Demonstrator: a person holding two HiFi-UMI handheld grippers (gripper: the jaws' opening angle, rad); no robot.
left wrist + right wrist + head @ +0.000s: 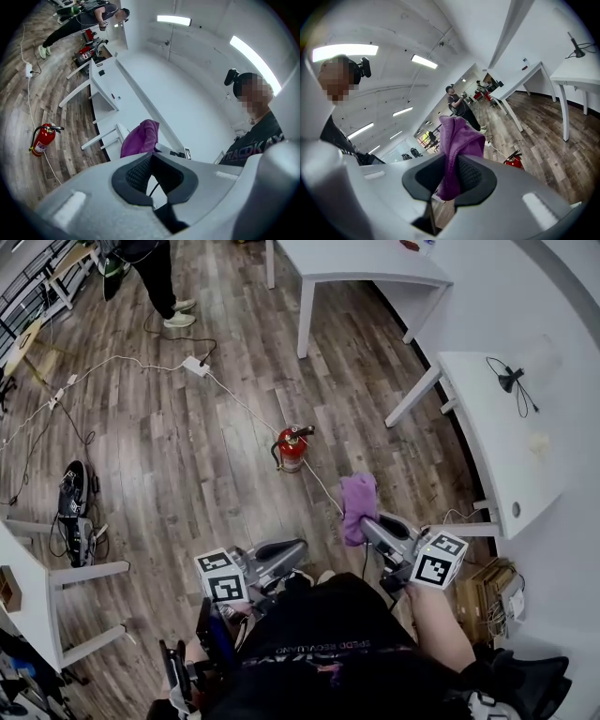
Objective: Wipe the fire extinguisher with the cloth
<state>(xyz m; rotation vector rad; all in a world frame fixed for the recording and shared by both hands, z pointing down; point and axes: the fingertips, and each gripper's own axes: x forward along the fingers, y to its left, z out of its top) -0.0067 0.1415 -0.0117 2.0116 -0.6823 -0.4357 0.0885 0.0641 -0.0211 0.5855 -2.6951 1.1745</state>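
A small red fire extinguisher [292, 448] stands upright on the wood floor ahead of me; it also shows as the extinguisher [42, 138] at the left gripper view's left and as the extinguisher [514, 160] low in the right gripper view. My right gripper [364, 518] is shut on a purple cloth [357, 506], which sticks up from between its jaws as the cloth [457, 150]. The same cloth [140, 137] appears past my left gripper [151, 159], whose jaws are shut with nothing between them. In the head view the left gripper [302, 547] is held low, short of the extinguisher.
A white cable [234, 395] runs across the floor past the extinguisher to a power strip [196, 366]. White tables stand at the right [487, 427] and far side [361, 266]. A person [150, 273] stands at the far left. Gear [75, 512] lies on the floor at left.
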